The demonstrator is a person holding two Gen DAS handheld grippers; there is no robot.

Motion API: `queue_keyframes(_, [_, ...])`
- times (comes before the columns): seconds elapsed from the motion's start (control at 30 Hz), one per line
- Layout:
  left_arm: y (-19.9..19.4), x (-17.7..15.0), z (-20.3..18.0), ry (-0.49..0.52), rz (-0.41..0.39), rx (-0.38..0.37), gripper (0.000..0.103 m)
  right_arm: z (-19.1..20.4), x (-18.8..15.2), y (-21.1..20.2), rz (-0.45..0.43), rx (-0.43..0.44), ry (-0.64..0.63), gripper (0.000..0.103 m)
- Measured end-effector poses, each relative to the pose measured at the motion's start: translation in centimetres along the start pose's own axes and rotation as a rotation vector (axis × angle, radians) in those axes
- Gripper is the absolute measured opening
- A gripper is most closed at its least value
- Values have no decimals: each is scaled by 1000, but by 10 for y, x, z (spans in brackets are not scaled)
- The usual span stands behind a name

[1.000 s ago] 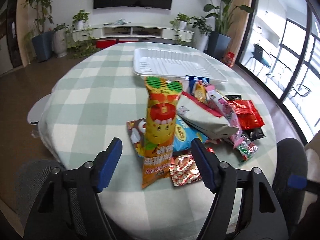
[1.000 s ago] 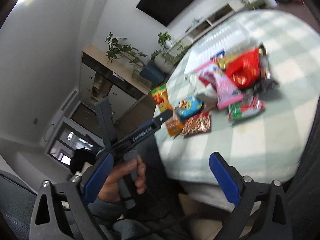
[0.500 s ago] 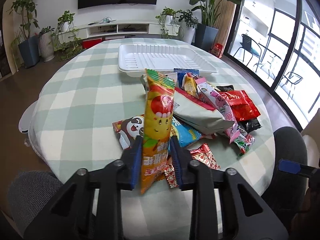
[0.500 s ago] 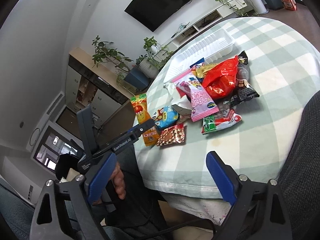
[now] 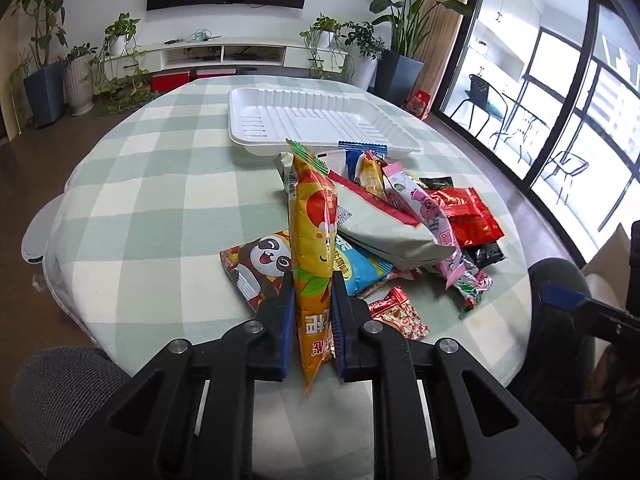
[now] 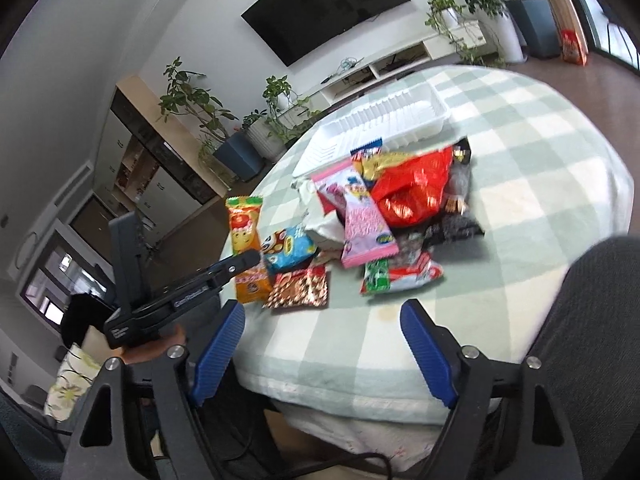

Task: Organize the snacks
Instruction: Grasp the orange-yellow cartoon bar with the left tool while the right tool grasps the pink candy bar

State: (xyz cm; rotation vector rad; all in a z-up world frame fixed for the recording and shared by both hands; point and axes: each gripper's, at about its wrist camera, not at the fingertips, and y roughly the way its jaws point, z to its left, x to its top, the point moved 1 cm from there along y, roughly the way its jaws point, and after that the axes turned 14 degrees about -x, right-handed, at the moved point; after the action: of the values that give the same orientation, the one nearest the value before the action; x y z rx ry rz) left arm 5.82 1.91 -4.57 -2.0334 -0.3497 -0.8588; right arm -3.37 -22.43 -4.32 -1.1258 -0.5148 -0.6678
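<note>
Since a second ago the left gripper (image 5: 311,316) has closed its blue pads onto the orange snack packet (image 5: 314,248), which was lying loose between wide-apart jaws before; the packet is now standing pinched near its lower end. The right gripper (image 6: 322,354) has just been narrowing its jaws, yet they are still standing well apart with nothing between them, hanging over the near edge of the table (image 6: 552,152).

The orange snack packet is sitting at the near-left side of the snack pile (image 5: 400,216), its long axis running away from the left gripper toward the white tray (image 5: 312,120), with its green-trimmed top end pointing at the tray and its bottom seam hanging below the pads. In the left wrist view it is showing edge-on, so its front print is hard to read there.

To the left of the pile the checked tablecloth is lying bare out to the rounded table rim, giving open room on that side. The white tray is resting beyond the pile, its near rim partly covered by a blue-striped wrapper (image 5: 362,148). A panda packet (image 5: 256,264) is lying partly under the orange one, and the packets beneath the large pale bag (image 5: 384,232) are mostly hidden. The right wrist view is slightly blurred.
</note>
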Motion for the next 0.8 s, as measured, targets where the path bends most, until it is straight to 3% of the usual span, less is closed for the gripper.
queue_keyframes(0.17, [-13,1,7,-38,-32,-54,14,12,22,16,-23,-68,-102,82])
queue_keyframes(0.43, [-26,-1,18,-73,-75,-137,14,35,45,56,37,-183,-309,49])
queue_keyframes(0.8, [-24,-5,28,-105,-87,-187,14,41,59,91,118,-264,-399,44])
